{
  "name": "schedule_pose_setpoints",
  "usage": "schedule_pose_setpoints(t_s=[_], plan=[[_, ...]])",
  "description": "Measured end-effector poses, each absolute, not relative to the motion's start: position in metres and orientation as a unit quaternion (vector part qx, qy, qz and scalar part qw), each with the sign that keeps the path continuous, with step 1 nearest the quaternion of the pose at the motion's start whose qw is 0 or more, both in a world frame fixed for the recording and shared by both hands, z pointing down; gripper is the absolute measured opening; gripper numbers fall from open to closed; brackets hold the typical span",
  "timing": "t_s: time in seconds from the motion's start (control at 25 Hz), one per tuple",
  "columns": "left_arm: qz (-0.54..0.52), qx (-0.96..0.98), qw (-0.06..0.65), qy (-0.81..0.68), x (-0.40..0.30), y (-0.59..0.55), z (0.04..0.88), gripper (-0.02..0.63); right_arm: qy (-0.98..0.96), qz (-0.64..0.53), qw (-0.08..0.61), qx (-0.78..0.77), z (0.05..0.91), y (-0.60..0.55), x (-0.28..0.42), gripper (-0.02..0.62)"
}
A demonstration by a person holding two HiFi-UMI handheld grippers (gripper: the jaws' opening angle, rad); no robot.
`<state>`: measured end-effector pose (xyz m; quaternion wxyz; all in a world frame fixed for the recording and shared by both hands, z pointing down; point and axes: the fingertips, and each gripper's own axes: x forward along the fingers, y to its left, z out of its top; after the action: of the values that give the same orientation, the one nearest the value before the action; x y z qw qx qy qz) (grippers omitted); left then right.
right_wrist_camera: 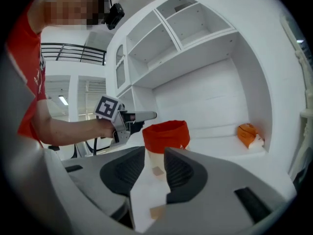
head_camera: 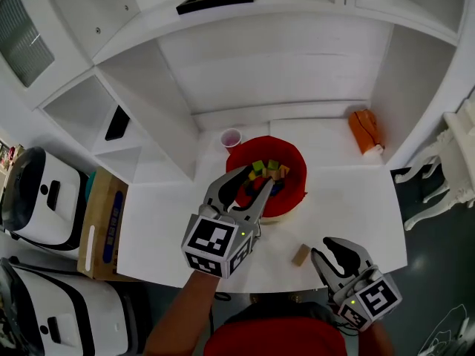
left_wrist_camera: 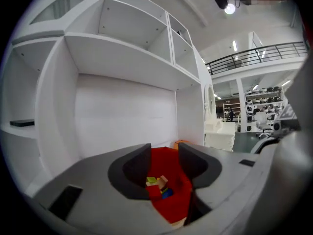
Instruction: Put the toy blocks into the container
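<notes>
A red container stands mid-table with several coloured blocks inside. My left gripper hangs over its near-left rim, jaws open and empty. In the left gripper view the blocks show below the left gripper, inside the red container. One tan block lies on the white table near the front edge. My right gripper sits just right of it, open, holding nothing. Past the right gripper, the tan block lies before the red container.
A pink cup stands behind the container. An orange bag lies at the back right by the wall, orange bag. White shelving rises to the left and behind. A cardboard box and white machines stand left of the table.
</notes>
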<state>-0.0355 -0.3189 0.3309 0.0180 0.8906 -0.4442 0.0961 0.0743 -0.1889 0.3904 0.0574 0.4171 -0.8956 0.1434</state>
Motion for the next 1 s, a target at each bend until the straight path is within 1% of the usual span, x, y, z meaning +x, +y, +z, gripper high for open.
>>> schedule_pose_setpoints(t_s=[0.08, 0.12, 0.2, 0.24, 0.28, 0.48, 0.68, 0.84, 1.0], plan=[[0.07, 0.898, 0.018, -0.435, -0.033, -0.309, 0.321, 0.204, -0.9, 0.152, 0.103, 0.396, 0.413, -0.187, 0.069, 0.197], [0.056, 0.9, 0.016, -0.432, -0.032, -0.302, 0.315, 0.174, -0.901, 0.154, 0.13, 0.384, 0.426, -0.185, 0.066, 0.229], [0.03, 0.901, 0.01, -0.433, -0.032, -0.288, 0.304, 0.067, -0.902, 0.152, 0.187, 0.359, 0.454, -0.181, 0.06, 0.278], [0.022, 0.9, 0.009, -0.434, -0.032, -0.281, 0.302, 0.029, -0.901, 0.148, 0.214, 0.348, 0.467, -0.18, 0.057, 0.293], [0.016, 0.901, 0.009, -0.433, -0.032, -0.273, 0.301, 0.011, -0.899, 0.144, 0.238, 0.339, 0.48, -0.178, 0.055, 0.302], [-0.002, 0.91, 0.022, -0.415, -0.031, -0.234, 0.304, 0.009, -0.883, 0.139, 0.327, 0.307, 0.528, -0.177, 0.048, 0.308], [0.032, 0.91, 0.059, -0.408, -0.036, -0.209, 0.322, 0.009, -0.863, 0.139, 0.399, 0.277, 0.563, -0.172, 0.046, 0.331], [0.037, 0.907, 0.063, -0.416, -0.043, -0.206, 0.326, 0.009, -0.854, 0.131, 0.427, 0.267, 0.58, -0.172, 0.044, 0.333], [0.037, 0.905, 0.067, -0.418, -0.046, -0.205, 0.328, 0.009, -0.856, 0.141, 0.424, 0.26, 0.584, -0.172, 0.042, 0.33]])
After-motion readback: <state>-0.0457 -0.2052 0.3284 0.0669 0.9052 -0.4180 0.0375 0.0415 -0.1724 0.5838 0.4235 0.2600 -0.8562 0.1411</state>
